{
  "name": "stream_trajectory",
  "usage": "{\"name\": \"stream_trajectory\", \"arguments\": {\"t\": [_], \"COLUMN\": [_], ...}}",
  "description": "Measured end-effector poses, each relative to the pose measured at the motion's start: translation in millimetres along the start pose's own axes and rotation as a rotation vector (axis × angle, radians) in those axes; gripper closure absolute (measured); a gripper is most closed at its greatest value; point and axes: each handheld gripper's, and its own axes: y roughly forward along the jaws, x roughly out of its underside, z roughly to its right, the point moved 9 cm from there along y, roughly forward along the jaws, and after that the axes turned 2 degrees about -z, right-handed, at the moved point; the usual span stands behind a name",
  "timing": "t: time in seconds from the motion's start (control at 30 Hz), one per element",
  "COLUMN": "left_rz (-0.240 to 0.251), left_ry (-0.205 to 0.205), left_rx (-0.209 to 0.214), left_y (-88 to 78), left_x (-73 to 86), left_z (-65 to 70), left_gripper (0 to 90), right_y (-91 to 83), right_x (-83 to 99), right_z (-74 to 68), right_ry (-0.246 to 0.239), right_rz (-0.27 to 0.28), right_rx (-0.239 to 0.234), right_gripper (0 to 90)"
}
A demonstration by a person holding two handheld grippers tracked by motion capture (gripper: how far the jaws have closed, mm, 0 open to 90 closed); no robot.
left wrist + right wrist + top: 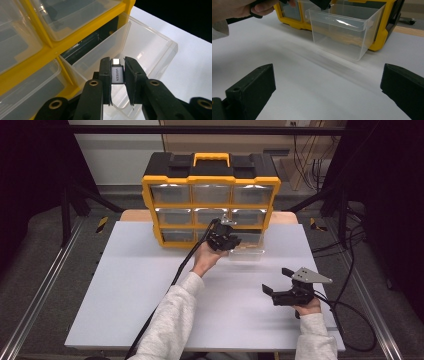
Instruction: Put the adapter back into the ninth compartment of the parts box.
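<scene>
Adapter (117, 74) clamped in left tool (117, 82), above pulled-out clear drawer (150, 47)

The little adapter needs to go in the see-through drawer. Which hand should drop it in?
Left, probably. The left tool already pinches the adapter right above the pulled-out drawer. The right tool is open and holds nothing, back from the drawer.

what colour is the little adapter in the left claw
Grey metal with white UGREEN lettering: the adapter, best seen in the left gripper view.
</scene>
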Motion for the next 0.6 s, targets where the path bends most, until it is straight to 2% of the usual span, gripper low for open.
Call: {"name": "stream_trajectory", "arguments": {"t": [0.43, 0.6], "left_rz": [-0.015, 0.020], "left_ry": [0.004, -0.005], "left_rx": [0.004, 0.013], "left_y": [6.5, 0.1], "left_x": [3.8, -2.1], "left_z": [1.8, 3.4], "left_gripper": [74.3, 63.3], "right_y": [-0.6, 0.0], "right_x": [-0.5, -0.2], "right_z": [0.0, 0.0], "right_ry": [0.004, 0.002], "right_rz": [0.002, 0.002], "right_rx": [-0.002, -0.001], "right_gripper": [0.2, 0.2]}}
